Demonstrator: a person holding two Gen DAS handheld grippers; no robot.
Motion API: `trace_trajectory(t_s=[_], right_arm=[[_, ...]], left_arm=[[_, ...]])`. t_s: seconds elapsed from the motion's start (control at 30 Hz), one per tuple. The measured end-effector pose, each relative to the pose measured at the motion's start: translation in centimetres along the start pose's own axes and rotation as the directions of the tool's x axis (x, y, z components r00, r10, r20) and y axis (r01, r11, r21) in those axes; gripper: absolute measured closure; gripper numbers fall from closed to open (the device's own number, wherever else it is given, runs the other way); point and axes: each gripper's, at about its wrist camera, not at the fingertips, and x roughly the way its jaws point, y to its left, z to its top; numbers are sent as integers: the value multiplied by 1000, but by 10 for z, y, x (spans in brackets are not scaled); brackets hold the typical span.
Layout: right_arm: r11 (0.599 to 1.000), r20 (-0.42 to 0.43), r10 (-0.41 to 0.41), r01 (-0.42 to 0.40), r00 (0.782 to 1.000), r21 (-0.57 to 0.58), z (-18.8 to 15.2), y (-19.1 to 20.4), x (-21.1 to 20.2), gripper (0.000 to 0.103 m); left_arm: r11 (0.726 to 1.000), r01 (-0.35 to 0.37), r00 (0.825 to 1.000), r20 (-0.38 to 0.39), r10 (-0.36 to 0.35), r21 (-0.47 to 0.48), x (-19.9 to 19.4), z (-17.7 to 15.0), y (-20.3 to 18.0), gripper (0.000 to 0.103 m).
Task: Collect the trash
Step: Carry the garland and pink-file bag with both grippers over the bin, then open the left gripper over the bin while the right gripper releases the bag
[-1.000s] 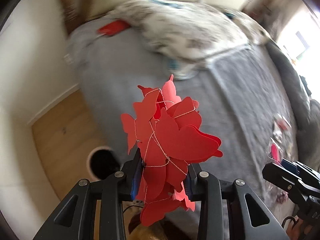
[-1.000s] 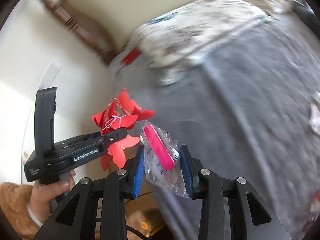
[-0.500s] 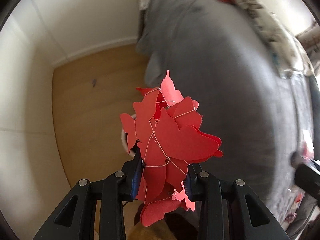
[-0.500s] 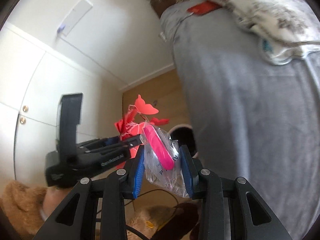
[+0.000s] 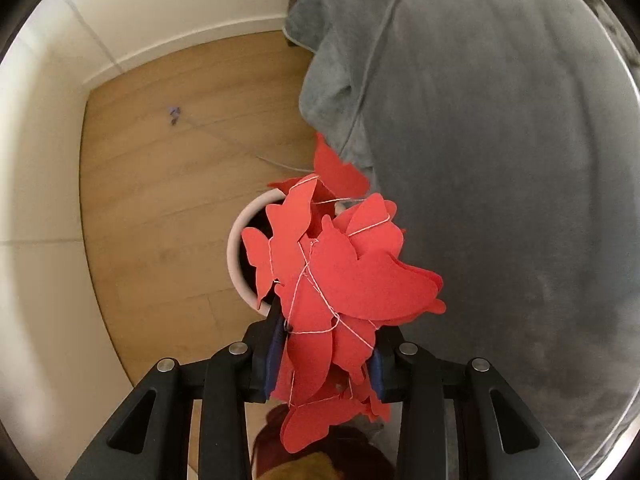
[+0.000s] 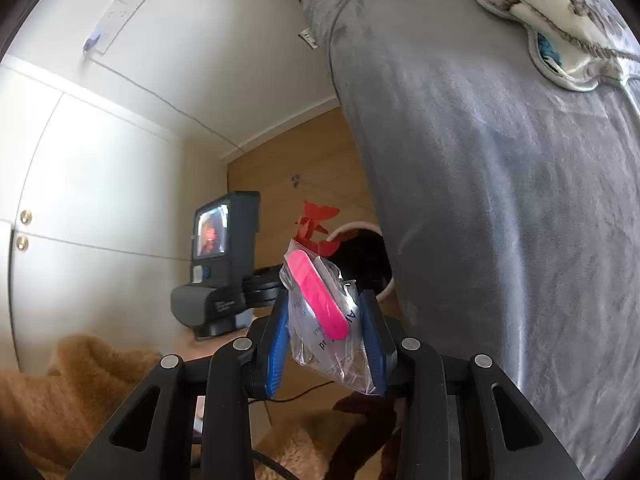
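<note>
While pointing steeply down, each gripper carries trash.
Left wrist view: left gripper point(image 5: 326, 344) clenched on a red paper butterfly garland point(image 5: 336, 264), directly above the white bin point(image 5: 236, 256) on the wooden floor point(image 5: 168, 184), beside the grey blanket point(image 5: 500, 160).
Right wrist view: right gripper point(image 6: 326, 332) grasping a clear plastic bag point(image 6: 324, 320) with a pink strip inside, near the bin's rim.

Red paper butterfly garland point(image 5: 340, 276): bunched, string-tangled, frame centre, over white bin point(image 5: 236, 256). Clear plastic bag point(image 6: 326, 332) with pink strip: crumpled, lower centre, right-wrist view.
</note>
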Motion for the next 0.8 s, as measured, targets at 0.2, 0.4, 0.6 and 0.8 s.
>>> trace_trajectory(t_s=[0.2, 0.4, 0.6, 0.8], right_arm=[[1000, 7, 9, -9, 1000, 16, 5, -2, 4, 69], [999, 7, 14, -14, 1000, 30, -5, -7, 3, 69], [999, -17, 33, -33, 999, 13, 0, -3, 24, 69], [997, -64, 64, -66, 996, -36, 15, 10, 84, 69]], left_arm=[[1000, 20, 999, -29, -20, 10, 14, -1, 1, 56], [1000, 3, 999, -47, -3, 11, 16, -1, 7, 55], [999, -33, 999, -41, 34, 35, 5, -10, 19, 47], [996, -87, 996, -6, 87, 14, -15, -23, 52, 27]])
